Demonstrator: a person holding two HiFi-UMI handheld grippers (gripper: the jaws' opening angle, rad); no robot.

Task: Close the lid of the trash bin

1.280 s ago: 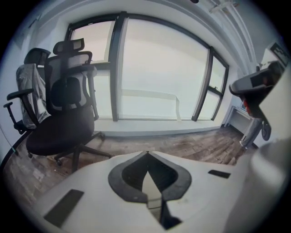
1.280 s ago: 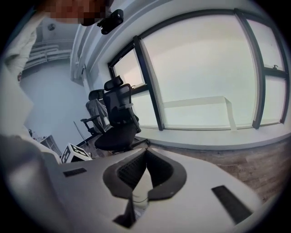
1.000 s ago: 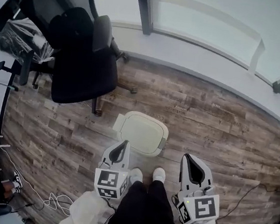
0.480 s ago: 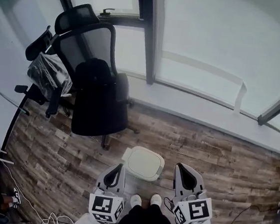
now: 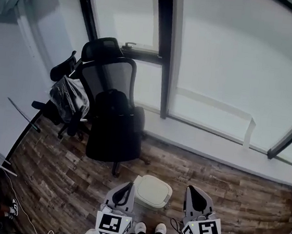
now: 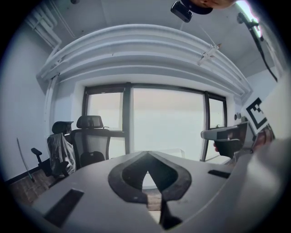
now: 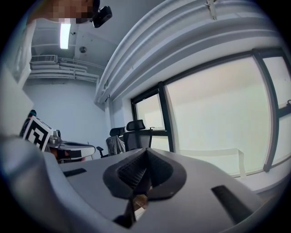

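Though level, left gripper (image 5: 126, 185) and right gripper (image 5: 193, 190) beside trash bin (image 5: 153, 191).

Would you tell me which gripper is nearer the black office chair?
Left. The left gripper is below the chair in the head view; the right gripper is farther off, beyond the trash bin.

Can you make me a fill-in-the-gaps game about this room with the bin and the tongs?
1. The trash bin is ____, not open.
2. The left tongs and the right tongs are both shut and hold ____.
3. Near the window stands a black office ____.

Missing words: closed; nothing; chair.
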